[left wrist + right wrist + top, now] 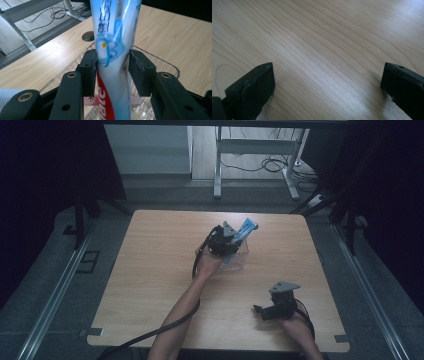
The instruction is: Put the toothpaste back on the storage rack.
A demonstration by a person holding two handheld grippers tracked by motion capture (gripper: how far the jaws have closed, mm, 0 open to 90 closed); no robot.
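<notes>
A blue and white toothpaste tube with red lettering stands tilted in a clear plastic container near the table's middle. In the high view the tube sticks out of the container toward the far right. My left gripper reaches over the container with the tube between its jaws. One pad lies against the tube, while the other pad stands a little off it, so the gripper is open. My right gripper rests low at the front right, open over bare wood.
The wooden table has free room on its left half. A pink object lies in the container's bottom. A round hole shows in the tabletop beyond it. A desk frame and cables stand on the floor behind.
</notes>
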